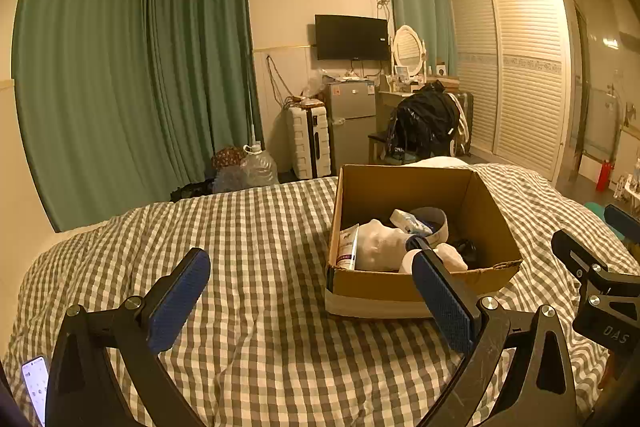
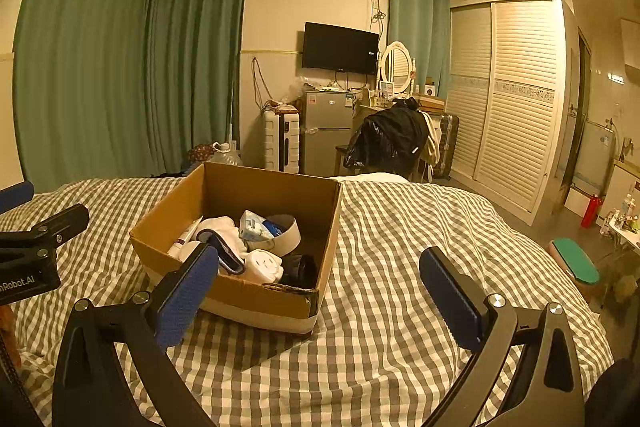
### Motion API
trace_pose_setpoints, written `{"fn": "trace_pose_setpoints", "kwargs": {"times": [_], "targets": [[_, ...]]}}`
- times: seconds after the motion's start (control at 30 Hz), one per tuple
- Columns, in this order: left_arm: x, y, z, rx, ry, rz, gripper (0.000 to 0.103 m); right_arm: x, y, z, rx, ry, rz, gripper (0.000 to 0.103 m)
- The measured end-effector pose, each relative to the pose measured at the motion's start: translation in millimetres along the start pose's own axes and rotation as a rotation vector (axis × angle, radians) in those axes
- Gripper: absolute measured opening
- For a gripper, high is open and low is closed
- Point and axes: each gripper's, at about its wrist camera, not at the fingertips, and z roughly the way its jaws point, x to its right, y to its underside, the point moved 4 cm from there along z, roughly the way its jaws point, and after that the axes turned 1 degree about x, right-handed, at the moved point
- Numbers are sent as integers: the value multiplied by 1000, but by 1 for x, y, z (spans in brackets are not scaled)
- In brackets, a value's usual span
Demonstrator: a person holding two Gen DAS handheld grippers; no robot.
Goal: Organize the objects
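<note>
An open cardboard box (image 1: 492,211) stands on the checked bedspread (image 1: 260,227); it also shows in the right wrist view (image 2: 240,187). Inside lie a white cloth (image 1: 380,243), a white tube (image 1: 347,245), a tissue pack (image 2: 252,227), a round white band (image 2: 290,237), a white socket adapter (image 2: 264,265) and a dark item (image 2: 302,271). My left gripper (image 1: 312,291) is open and empty, left of and in front of the box. My right gripper (image 2: 320,287) is open and empty, in front of the box's near right corner.
A phone (image 1: 36,383) lies on the bed at the lower left. Beyond the bed stand a white suitcase (image 1: 308,143), a small fridge (image 1: 352,123), a chair with a black jacket (image 1: 424,123), a wardrobe (image 1: 516,67) and green curtains (image 1: 120,67). A green-topped stool (image 2: 576,263) stands right of the bed.
</note>
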Motion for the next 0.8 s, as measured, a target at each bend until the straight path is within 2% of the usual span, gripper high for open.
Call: {"fn": "trace_pose_setpoints", "kwargs": {"times": [0.8], "targets": [[3,0,-1,-1,-1,1,103,-2,3,1,-8,-3,5,101]]}}
